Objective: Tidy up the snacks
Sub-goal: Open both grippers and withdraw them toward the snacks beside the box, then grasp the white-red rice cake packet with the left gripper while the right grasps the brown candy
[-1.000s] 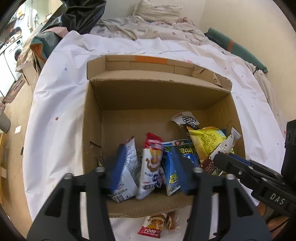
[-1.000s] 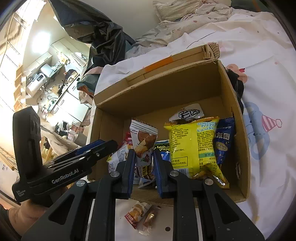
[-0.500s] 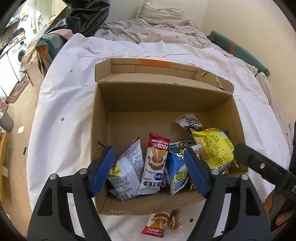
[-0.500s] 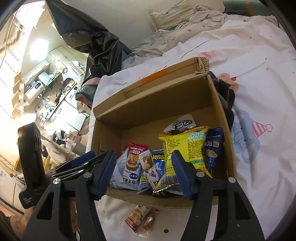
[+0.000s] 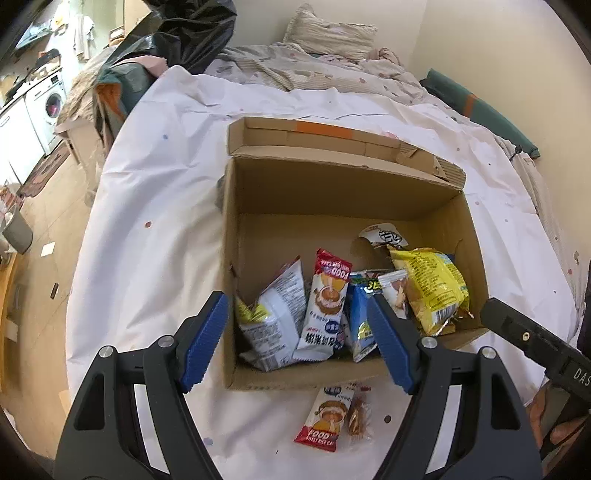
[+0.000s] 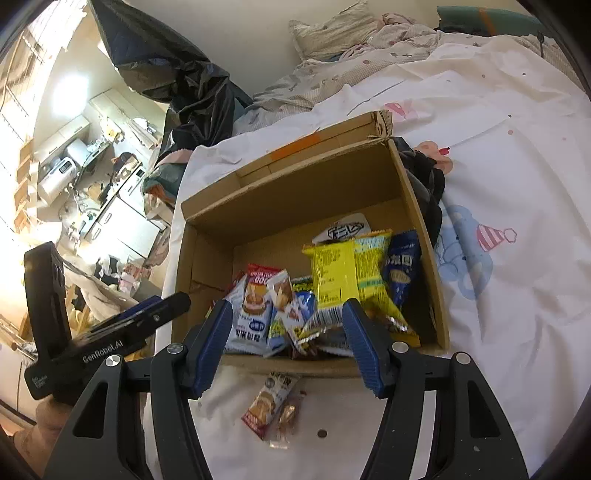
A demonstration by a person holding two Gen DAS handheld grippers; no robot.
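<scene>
An open cardboard box (image 5: 332, 177) (image 6: 295, 192) stands on the white bed sheet and holds several snack packets, among them a yellow bag (image 5: 432, 284) (image 6: 340, 273) and a red-and-white rice cake packet (image 5: 327, 302) (image 6: 255, 306). Outside the box, by its near wall, lie a second rice cake packet (image 5: 327, 417) (image 6: 267, 402) and a small clear-wrapped brown snack (image 5: 356, 417) (image 6: 288, 417). My left gripper (image 5: 295, 339) is open and empty above the box's near edge. My right gripper (image 6: 286, 336) is open and empty there too.
A black plastic bag (image 5: 177, 33) (image 6: 177, 85) and a pillow (image 5: 328, 33) lie at the far end of the bed. The bed's left edge drops to the floor with a washing machine (image 5: 44, 103). Dark cloth (image 6: 424, 184) lies against the box's right wall.
My right gripper opened and let a snack packet go into the box. Both grippers drew back and up from the box; the left one opened wider.
</scene>
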